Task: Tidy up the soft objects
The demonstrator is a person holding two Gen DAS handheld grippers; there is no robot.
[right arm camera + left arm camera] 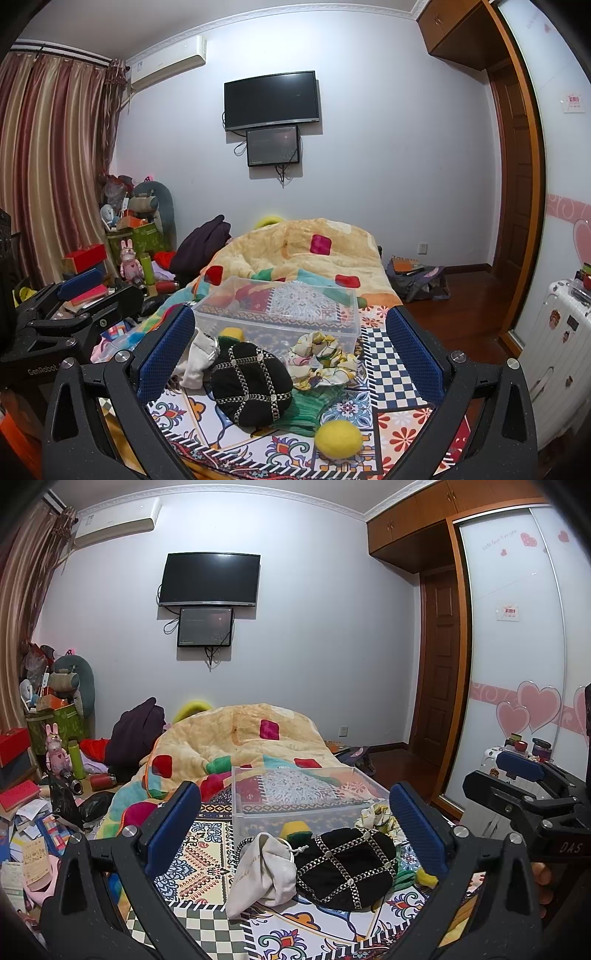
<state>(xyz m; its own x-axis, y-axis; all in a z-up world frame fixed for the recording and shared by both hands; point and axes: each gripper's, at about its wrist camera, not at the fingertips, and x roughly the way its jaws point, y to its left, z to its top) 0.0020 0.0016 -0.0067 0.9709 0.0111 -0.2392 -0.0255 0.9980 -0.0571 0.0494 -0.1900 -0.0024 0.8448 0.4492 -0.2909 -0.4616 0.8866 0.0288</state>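
Several soft objects lie on the patterned bedspread (207, 853): a black studded pouch (347, 867) (251, 382), a grey-white drawstring bag (262, 875) (195, 360), a floral scrunchie (323, 360) (380, 818), a green knit piece (308, 408), a yellow felt ball (338, 439) and a yellow-green sponge (295, 829) (231, 334). A clear plastic bin (303, 797) (280, 314) stands just behind them. My left gripper (295, 827) is open and empty above the pile. My right gripper (291, 350) is open and empty above the pouch and scrunchie.
A rumpled cream blanket (243, 746) with coloured patches covers the far bed. Clutter, boxes and a pink bunny toy (55, 747) sit at the left. A white suitcase (554, 354) and wardrobe stand at the right. A bag (421, 280) lies on the wood floor.
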